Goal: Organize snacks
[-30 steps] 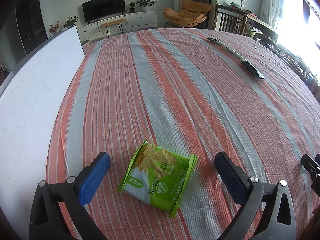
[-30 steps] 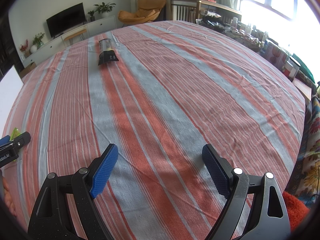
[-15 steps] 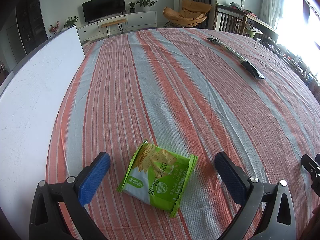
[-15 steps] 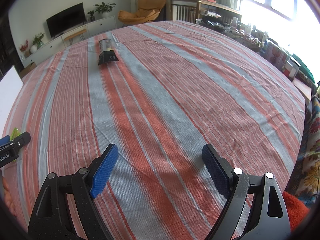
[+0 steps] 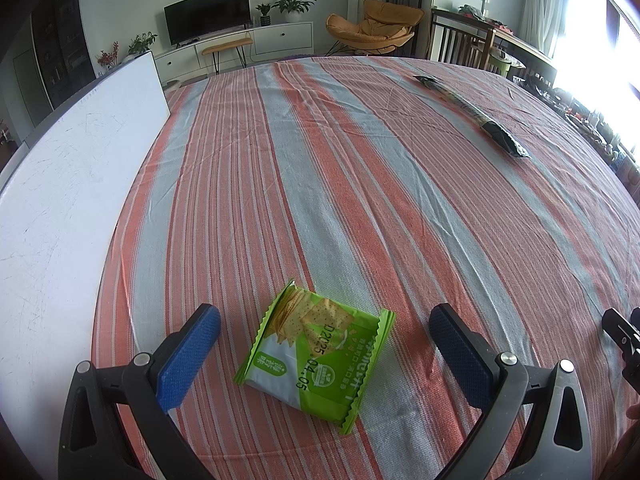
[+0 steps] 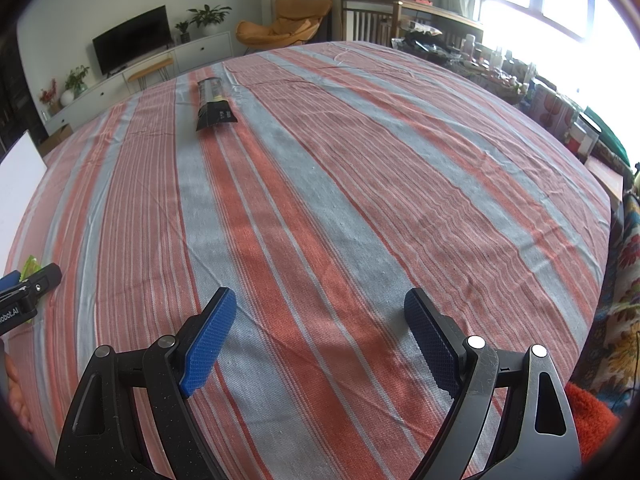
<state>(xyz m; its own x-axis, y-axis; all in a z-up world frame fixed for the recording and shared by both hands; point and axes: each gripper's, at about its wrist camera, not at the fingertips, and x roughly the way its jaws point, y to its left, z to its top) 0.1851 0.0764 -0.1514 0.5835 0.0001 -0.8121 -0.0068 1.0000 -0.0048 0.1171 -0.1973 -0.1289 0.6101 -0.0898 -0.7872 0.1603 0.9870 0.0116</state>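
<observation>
A green cracker packet (image 5: 316, 356) lies flat on the striped tablecloth (image 5: 360, 184), between the open jaws of my left gripper (image 5: 324, 316); neither blue pad touches it. A long dark snack packet (image 5: 472, 116) lies far off at the back right; in the right wrist view it (image 6: 213, 104) lies at the far left. My right gripper (image 6: 320, 300) is open and empty above bare cloth. Its tip shows at the right edge of the left wrist view (image 5: 622, 332). The left gripper's tip (image 6: 28, 288) and a sliver of the green packet (image 6: 30, 266) show at the right view's left edge.
A white board (image 5: 72, 184) lies along the table's left side. The table's right edge (image 6: 600, 200) drops off toward cluttered shelves and a patterned cloth. A TV stand, an orange chair and wooden chairs stand beyond the far edge.
</observation>
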